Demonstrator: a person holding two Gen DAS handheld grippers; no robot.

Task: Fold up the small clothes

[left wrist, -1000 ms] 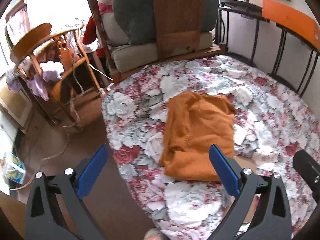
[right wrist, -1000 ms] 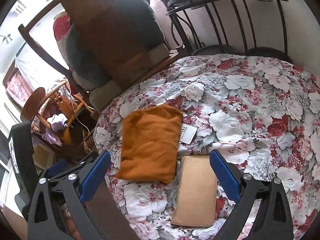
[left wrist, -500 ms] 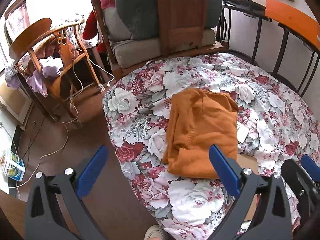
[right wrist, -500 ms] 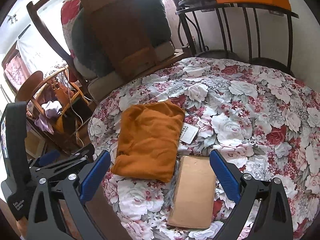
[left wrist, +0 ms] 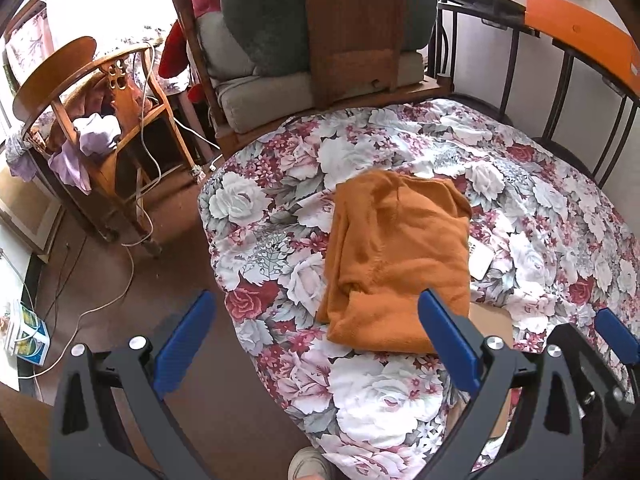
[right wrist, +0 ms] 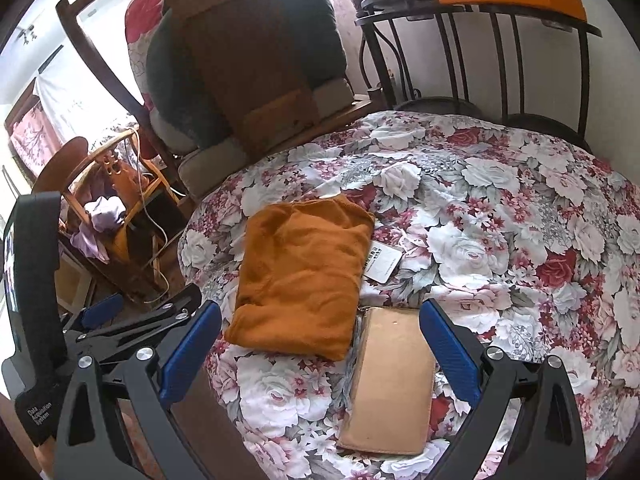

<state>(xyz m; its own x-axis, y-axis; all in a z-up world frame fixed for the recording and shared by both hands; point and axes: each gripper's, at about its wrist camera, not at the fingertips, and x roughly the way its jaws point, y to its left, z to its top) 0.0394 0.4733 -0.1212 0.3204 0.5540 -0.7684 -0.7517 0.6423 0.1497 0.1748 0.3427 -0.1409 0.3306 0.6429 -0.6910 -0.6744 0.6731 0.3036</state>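
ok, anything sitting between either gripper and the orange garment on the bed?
Nothing visible. The orange garment lies folded on the floral bedspread, bare cover between it and both open grippers: left, right. The tan flat pad and white card lie beside its right edge, not across either approach.

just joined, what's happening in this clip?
A person holds a claw in each hand above a bed with a floral cover. An orange garment lies folded into a compact rectangle on the cover. Neither the left claw nor the right claw touches it; both are open and empty. A tan flat envelope and a small white card lie beside the garment. The fold looks done.
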